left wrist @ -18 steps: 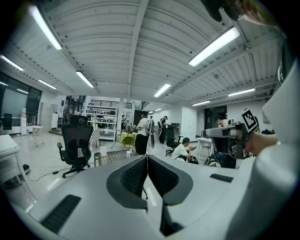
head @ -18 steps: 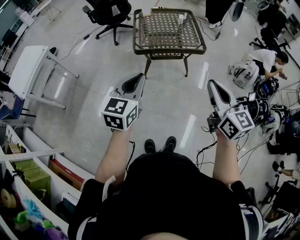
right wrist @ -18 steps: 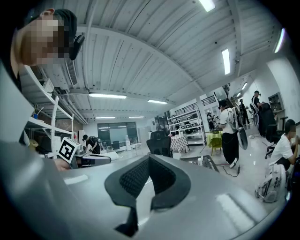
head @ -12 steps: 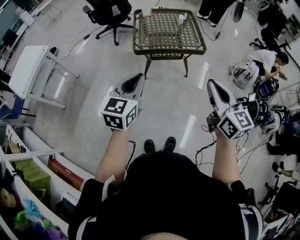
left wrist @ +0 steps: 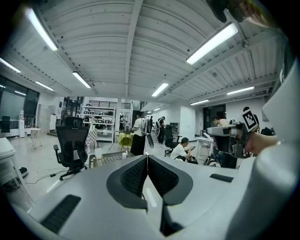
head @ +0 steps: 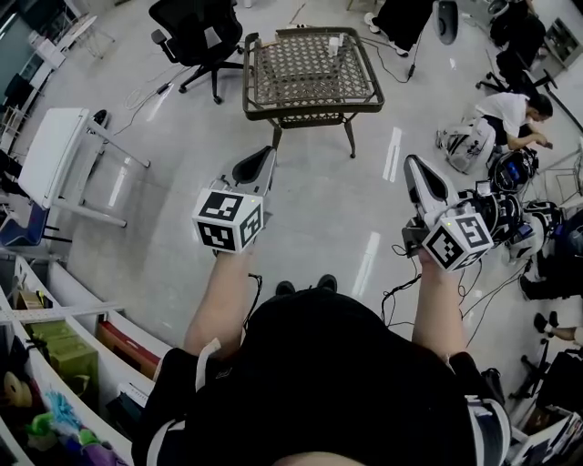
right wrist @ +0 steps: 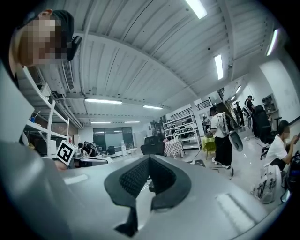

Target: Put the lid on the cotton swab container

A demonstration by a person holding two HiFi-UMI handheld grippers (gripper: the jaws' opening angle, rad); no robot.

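A small white container [head: 334, 43] stands on the far side of a wicker table [head: 310, 102] some way ahead of me; I cannot make out its lid. My left gripper [head: 266, 154] is held in the air in front of my body, pointing toward the table, its jaws shut with nothing between them [left wrist: 147, 156]. My right gripper [head: 411, 162] is held level at the right, also shut and empty [right wrist: 149, 158]. Both are far from the table, over bare floor.
A black office chair [head: 196, 23] stands left of the wicker table. A white folding table [head: 50, 146] is at the left and shelves [head: 55, 346] at the lower left. A person [head: 515, 114] sits on the floor at the right among bags and cables.
The head view has shifted a little, so the wicker table and chair sit slightly further left. Both grippers stay shut and hold their places.
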